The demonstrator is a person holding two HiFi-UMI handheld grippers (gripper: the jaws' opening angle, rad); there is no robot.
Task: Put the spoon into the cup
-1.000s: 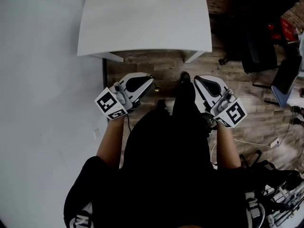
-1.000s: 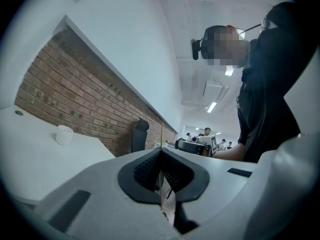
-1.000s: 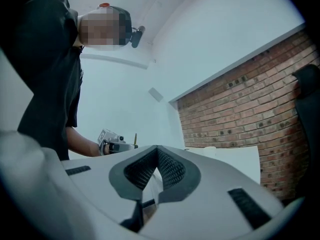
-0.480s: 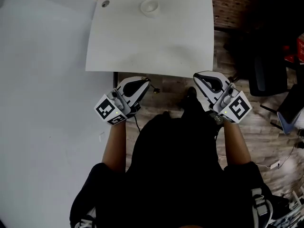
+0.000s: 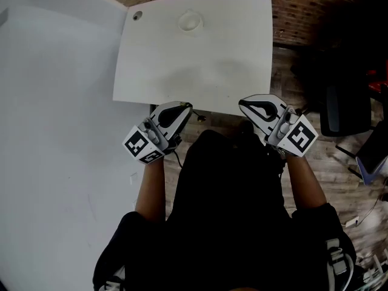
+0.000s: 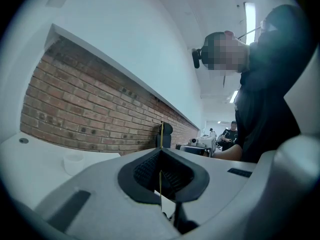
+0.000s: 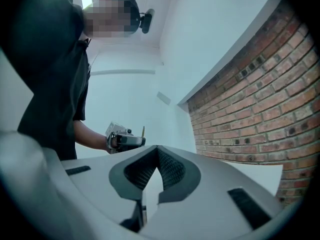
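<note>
Spoon (image 6: 161,134) is pinched in the left gripper (image 5: 183,108). The jaws are closed on its thin gold shank, which stands edge-on and roughly upright out of them. Cup (image 5: 190,21) stands near the far edge of the white table (image 5: 230,59), well apart from the left gripper and almost straight ahead of it. Right gripper (image 5: 245,103) has its jaws together with nothing between them, and lies further off to the side. We judge the coming move is a forward reach across the table, then spoon end-down over the rim.
</note>
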